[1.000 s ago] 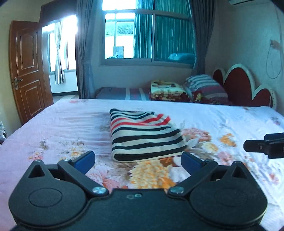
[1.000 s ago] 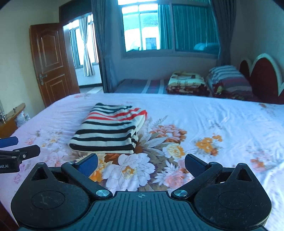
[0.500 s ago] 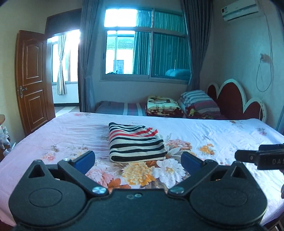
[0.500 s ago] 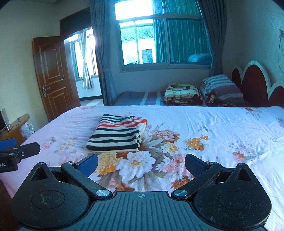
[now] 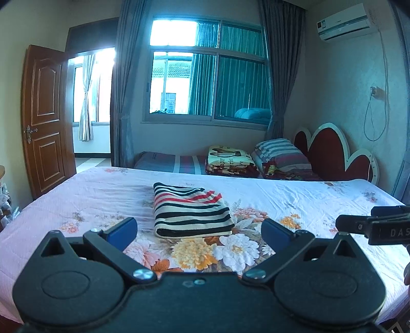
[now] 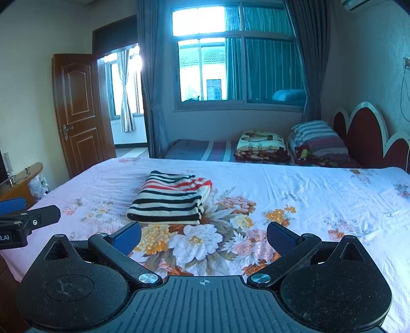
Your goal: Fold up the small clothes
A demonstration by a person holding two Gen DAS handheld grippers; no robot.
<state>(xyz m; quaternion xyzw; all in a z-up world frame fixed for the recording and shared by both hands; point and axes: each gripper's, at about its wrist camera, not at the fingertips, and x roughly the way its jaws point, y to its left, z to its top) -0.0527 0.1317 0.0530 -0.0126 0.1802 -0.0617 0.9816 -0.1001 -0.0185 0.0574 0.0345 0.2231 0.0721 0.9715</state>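
Here, a striped garment [image 5: 191,211] lies folded into a neat rectangle on the bed [image 5: 294,202], flat on the pale floral sheet, a little left of the bed's middle and just beyond the big printed flowers. Its bands run black and cream, with a few red ones toward the far end; the thick folded edge faces the near side.

The left gripper [image 5: 198,228] hangs above the near edge of the bed with its blue-padded fingers [image 5: 122,229] spread wide and nothing between them. It is short of the garment and not touching it. The right gripper [image 6: 203,234] is likewise held over the near part of the bed, its fingers [image 6: 280,238] wide apart and empty, with the garment lying ahead and slightly to the left. Each gripper shows at the edge of the other's view: the right one at the right border of the left wrist view, the left one at the left border of the right wrist view.

Beyond the bed, at the far side of the room, a folded blanket [image 5: 230,161] and a striped pillow [image 5: 282,153] sit beside a red scalloped headboard [image 5: 330,156]. A window [image 5: 207,84] with grey curtains fills the far wall, a wooden door [image 5: 44,117] stands open at the left, and an air conditioner [image 5: 344,21] is mounted high on the right.
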